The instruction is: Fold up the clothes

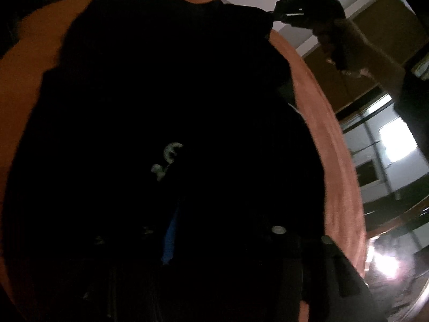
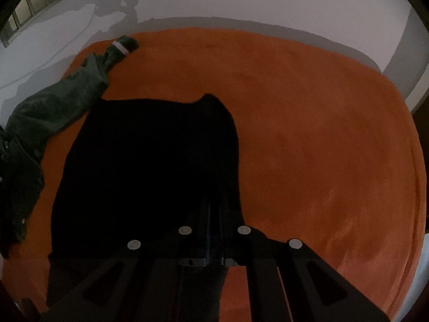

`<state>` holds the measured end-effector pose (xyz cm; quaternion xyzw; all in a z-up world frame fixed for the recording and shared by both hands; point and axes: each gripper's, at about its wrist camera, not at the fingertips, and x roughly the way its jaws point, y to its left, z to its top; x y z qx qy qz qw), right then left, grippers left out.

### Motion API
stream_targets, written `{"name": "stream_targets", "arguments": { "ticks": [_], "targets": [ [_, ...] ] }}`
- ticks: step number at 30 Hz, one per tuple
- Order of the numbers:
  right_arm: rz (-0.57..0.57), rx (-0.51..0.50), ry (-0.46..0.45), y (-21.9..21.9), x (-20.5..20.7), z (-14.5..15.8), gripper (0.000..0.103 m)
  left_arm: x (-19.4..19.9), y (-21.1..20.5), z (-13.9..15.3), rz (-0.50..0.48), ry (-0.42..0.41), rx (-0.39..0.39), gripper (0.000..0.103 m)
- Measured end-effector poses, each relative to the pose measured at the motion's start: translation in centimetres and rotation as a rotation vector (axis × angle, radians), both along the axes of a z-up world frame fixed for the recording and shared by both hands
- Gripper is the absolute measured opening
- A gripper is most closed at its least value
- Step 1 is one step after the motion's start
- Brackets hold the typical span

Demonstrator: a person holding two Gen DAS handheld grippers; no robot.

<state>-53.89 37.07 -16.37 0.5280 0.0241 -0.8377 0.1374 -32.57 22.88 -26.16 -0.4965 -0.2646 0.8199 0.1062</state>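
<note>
A black garment (image 2: 150, 161) lies spread on the orange bed cover (image 2: 321, 134). My right gripper (image 2: 214, 209) is shut on the garment's near edge, and the cloth hangs from its closed fingers. In the left wrist view the same right gripper (image 1: 278, 13), held by a person's hand (image 1: 335, 40), pinches a corner of the black garment (image 1: 161, 94) and pulls it taut. My left gripper (image 1: 222, 214) hovers close over the dark cloth with its jaws apart. Only its blue pad (image 1: 169, 241) stands out; whether cloth lies between the jaws is lost in the dark.
A dark green jacket (image 2: 53, 107) with a white-striped cuff (image 2: 120, 47) lies at the cover's left, touching the black garment's far left corner. A pale wall (image 2: 241, 0) stands behind the bed. Wooden cupboards (image 1: 380, 26) and a bright window (image 1: 396, 142) are off to the right.
</note>
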Motion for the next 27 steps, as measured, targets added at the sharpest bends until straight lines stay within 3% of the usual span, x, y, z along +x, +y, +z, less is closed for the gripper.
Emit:
{"name": "stream_targets", "arguments": {
  "ticks": [4, 7, 10, 11, 12, 16, 19, 27],
  "targets": [
    [0.017, -0.01, -0.005, 0.3, 0.4, -0.5, 0.004, -0.1, 0.4, -0.7, 0.0, -0.018, 0.063, 0.04],
    [0.024, -0.017, -0.006, 0.5, 0.9, -0.5, 0.004, -0.2, 1.3, -1.7, -0.014, -0.054, 0.024, 0.04],
    [0.033, -0.018, -0.004, 0.5, 1.2, -0.4, 0.004, -0.2, 1.4, -1.3, 0.007, -0.059, 0.033, 0.04],
    [0.036, -0.018, -0.003, 0.6, 1.3, -0.3, 0.004, -0.2, 1.4, -1.4, 0.007, -0.062, 0.03, 0.035],
    [0.037, -0.018, -0.001, 0.7, 1.3, -0.3, 0.004, -0.5, 1.8, -1.4, -0.009, -0.065, 0.007, 0.006],
    [0.026, -0.029, -0.004, 1.0, 1.4, -0.3, 0.004, -0.9, 3.0, -0.5, -0.037, -0.059, -0.08, 0.005],
    [0.032, -0.026, 0.0, 0.4, 1.5, -0.4, 0.004, 0.1, 2.1, 1.0, 0.015, -0.018, -0.029, 0.005],
    [0.07, -0.05, 0.059, -1.9, 1.9, 1.7, 0.004, 3.9, -4.8, 8.5, 0.091, 0.171, 0.166, 0.005]
  ]
}}
